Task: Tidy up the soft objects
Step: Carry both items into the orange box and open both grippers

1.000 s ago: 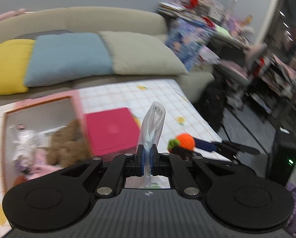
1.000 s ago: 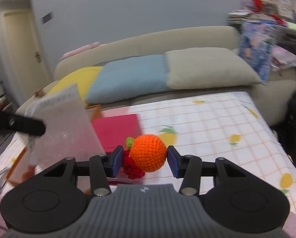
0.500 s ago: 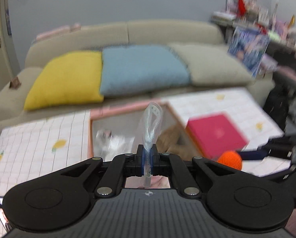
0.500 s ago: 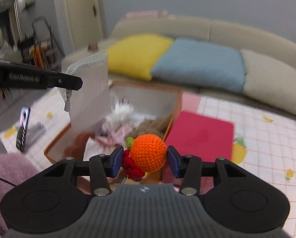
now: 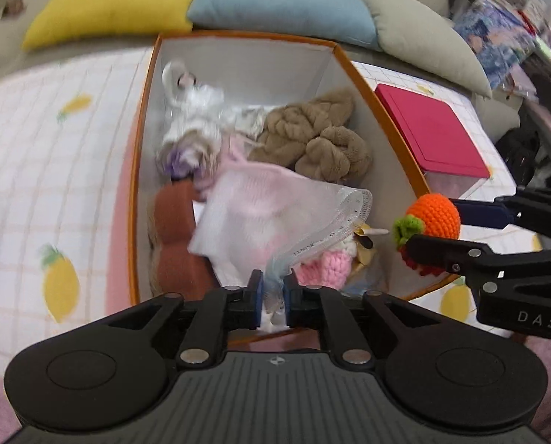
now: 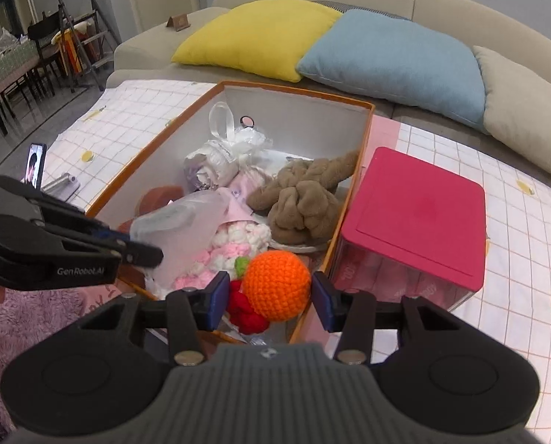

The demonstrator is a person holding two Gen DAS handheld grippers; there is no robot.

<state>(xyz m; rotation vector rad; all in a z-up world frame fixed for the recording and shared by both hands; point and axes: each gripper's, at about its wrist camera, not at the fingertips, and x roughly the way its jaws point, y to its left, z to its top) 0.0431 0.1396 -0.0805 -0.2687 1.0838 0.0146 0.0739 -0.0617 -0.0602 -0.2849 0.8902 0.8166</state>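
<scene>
An orange-rimmed open box (image 5: 148,118) (image 6: 364,137) on the table holds soft things: a brown plush (image 5: 320,137) (image 6: 301,199), a white bundle (image 5: 190,111), and pink-white yarn (image 6: 235,240). My left gripper (image 5: 273,292) (image 6: 148,249) is shut on a clear zip bag (image 5: 275,214) (image 6: 186,225), which lies over the box's contents. My right gripper (image 6: 268,292) (image 5: 434,227) is shut on an orange crochet fruit (image 6: 277,285) (image 5: 432,214) with red bits, held over the box's near right corner.
A pink-lidded container (image 6: 416,214) (image 5: 427,129) stands right of the box. A phone on a stand (image 6: 35,162) is at the left. Yellow (image 6: 260,33), blue (image 6: 386,55) and beige cushions lie on the sofa behind. A checked cloth (image 6: 527,259) covers the table.
Both grippers have swung left and tilted down over the box. The bag, earlier upright, now lies over the contents. The fruit is now above the box corner.
</scene>
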